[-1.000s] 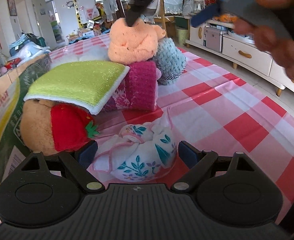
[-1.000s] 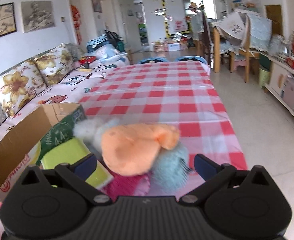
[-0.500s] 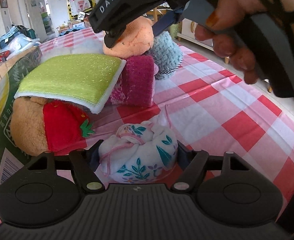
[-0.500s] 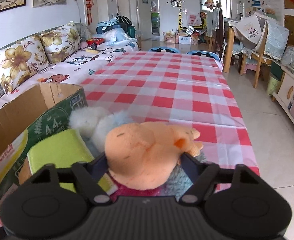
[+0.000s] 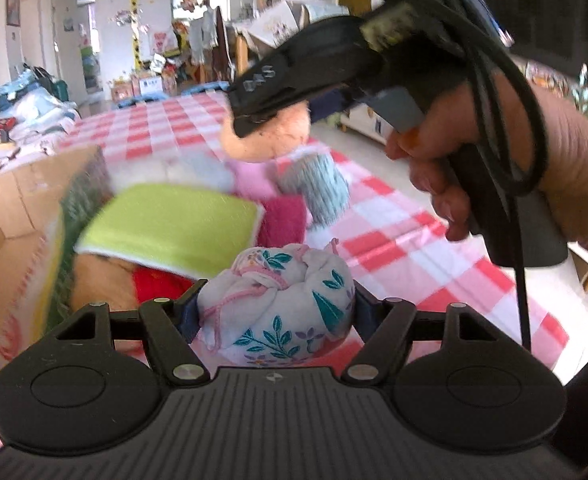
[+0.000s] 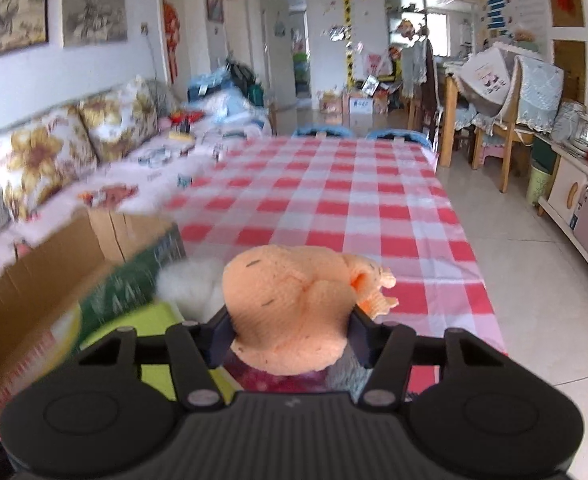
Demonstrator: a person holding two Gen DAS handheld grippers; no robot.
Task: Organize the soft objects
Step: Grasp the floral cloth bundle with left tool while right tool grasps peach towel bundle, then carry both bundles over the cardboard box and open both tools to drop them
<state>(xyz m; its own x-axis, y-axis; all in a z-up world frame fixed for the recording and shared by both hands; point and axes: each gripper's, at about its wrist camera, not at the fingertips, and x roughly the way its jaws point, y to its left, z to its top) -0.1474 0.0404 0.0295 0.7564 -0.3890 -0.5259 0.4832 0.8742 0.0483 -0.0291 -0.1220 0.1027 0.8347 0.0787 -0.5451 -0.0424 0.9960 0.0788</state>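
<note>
My left gripper (image 5: 275,314) is shut on a white floral cloth pouch (image 5: 281,300) and holds it above the red-checked tablecloth (image 5: 406,236). My right gripper (image 6: 289,332) is shut on an orange knitted toy (image 6: 294,304), lifted above the pile; it also shows in the left wrist view (image 5: 269,136) with the toy between its jaws. Below lie a green sponge cloth (image 5: 169,224), a magenta towel (image 5: 283,220), a blue-grey knitted piece (image 5: 318,188), a white fluffy item (image 6: 189,284) and a brown plush with a red strawberry (image 5: 149,284).
An open cardboard box (image 5: 9,216) stands left of the pile, and shows in the right wrist view (image 6: 53,276). The long table stretches away (image 6: 318,192). A sofa (image 6: 53,148) is on the left, chairs and cabinets (image 6: 574,200) on the right.
Both grippers closed on their items and lifted them: the left raised the floral pouch, the right raised the orange toy off the pile. Both views have shifted towards the box.
</note>
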